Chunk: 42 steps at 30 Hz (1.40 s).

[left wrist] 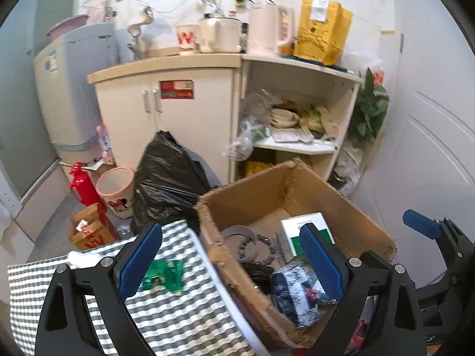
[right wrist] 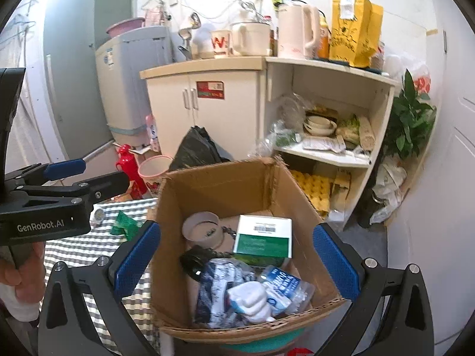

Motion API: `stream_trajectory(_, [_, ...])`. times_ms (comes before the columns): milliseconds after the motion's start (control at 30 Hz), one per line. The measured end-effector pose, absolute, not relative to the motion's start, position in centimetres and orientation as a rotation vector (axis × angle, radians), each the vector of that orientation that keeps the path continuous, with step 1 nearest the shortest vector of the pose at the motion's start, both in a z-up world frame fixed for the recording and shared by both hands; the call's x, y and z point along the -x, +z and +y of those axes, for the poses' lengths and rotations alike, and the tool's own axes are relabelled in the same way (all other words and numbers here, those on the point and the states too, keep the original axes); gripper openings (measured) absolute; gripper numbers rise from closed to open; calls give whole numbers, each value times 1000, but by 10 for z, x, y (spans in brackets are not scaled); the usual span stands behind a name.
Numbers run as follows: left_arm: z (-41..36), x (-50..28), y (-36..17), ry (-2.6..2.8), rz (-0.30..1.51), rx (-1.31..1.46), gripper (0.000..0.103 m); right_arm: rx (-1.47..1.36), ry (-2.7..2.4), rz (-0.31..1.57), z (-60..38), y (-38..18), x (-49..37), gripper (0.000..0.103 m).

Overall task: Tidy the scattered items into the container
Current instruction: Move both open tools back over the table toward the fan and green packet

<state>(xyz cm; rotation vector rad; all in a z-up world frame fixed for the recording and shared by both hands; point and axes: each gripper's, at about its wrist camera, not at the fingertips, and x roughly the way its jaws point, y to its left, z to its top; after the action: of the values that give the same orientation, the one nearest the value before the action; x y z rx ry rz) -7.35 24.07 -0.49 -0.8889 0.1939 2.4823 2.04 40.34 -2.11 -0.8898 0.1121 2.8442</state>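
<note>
While both grippers hang with fingers spread and nothing between them, the brown open-topped cardboard box (right wrist: 237, 184) sits at the edge of the grey-and-white checked tablecloth (left wrist: 184, 320), the right gripper (right wrist: 237, 264) directly over it. Inside lie a green-and-white carton (right wrist: 262, 237) and a dark patterned packet (right wrist: 213, 290). Beside the left gripper (left wrist: 231, 261), a small crumpled green wrapper (left wrist: 164, 276) lies on the cloth outside the box.

My open brown cardboard box (right wrist: 225, 184) hides part of its load: the dark beaded string (right wrist: 228, 233) runs under the green-and-white carton (right wrist: 262, 235). The crumpled green wrapper (left wrist: 164, 274) on the checked tablecloth (left wrist: 178, 320) is blurred, its print unreadable.
</note>
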Motion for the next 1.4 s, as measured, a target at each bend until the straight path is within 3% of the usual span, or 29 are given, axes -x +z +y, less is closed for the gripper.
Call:
stream_trajectory(100, [224, 69, 1, 2534, 176, 876, 98, 883, 2877, 98, 389, -18, -21, 103])
stream_trajectory(133, [218, 67, 4, 2552, 169, 866, 103, 881, 2884, 94, 386, -17, -20, 103])
stream_trajectory(867, [96, 18, 48, 2808, 63, 722, 103, 796, 3082, -26, 285, 9, -33, 103])
stream_trajectory(1400, [16, 0, 48, 2934, 2, 730, 103, 806, 3192, -114, 215, 10, -32, 103])
